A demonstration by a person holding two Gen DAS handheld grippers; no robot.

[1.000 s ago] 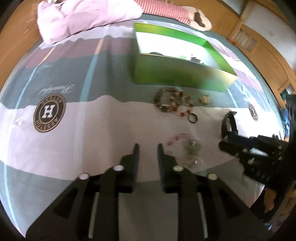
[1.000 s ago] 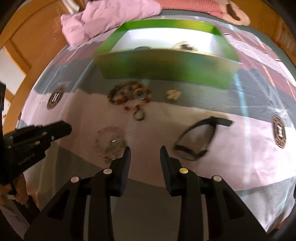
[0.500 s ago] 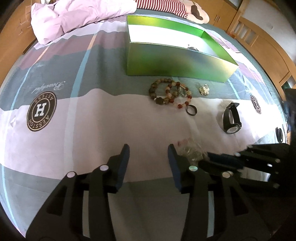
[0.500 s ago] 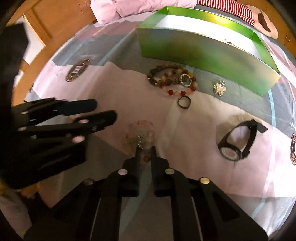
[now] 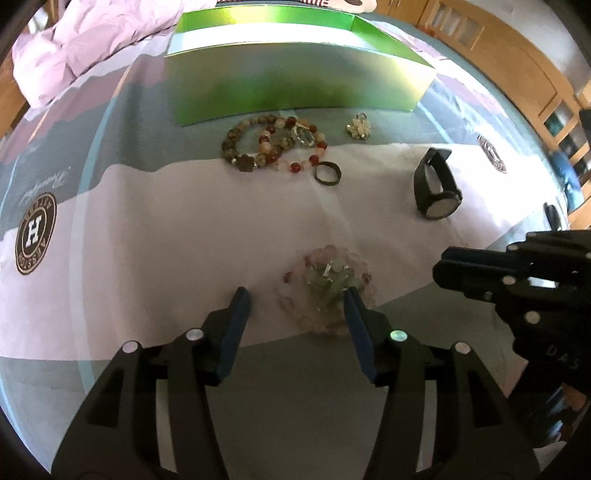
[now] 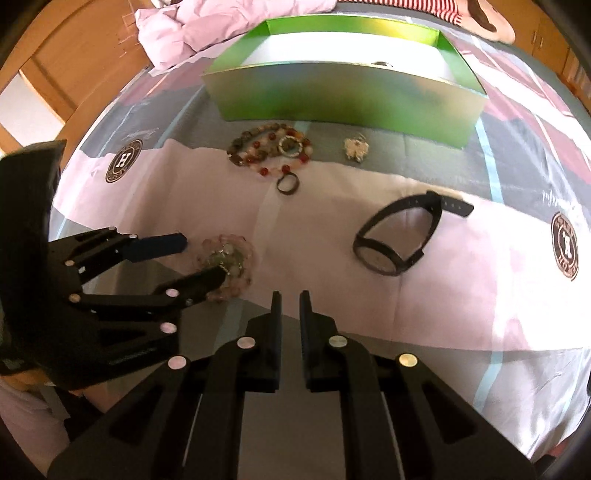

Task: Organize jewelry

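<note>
A pink bead bracelet with a pale green pendant [image 5: 327, 280] lies on the bedspread; it also shows in the right wrist view [image 6: 227, 260]. My left gripper [image 5: 295, 297] is open, its fingers on either side of the bracelet's near edge. My right gripper [image 6: 287, 300] is nearly shut and empty, to the right of the bracelet. Farther back lie brown and red bead bracelets [image 5: 269, 142], a dark ring [image 5: 327, 174], a pale brooch [image 5: 359, 126] and a black watch [image 5: 436, 188]. An open green box [image 5: 295, 79] stands behind them.
A crumpled pink cloth [image 5: 85, 40] lies at the back left. A striped garment and a slipper [image 6: 484, 18] lie behind the box. Wooden furniture [image 5: 517, 74] surrounds the bed. Round logo prints [image 5: 35, 234] mark the bedspread.
My left gripper has opened wider and moved forward and right around the pink bracelet. My right gripper has drawn back to the right, away from the bracelet.
</note>
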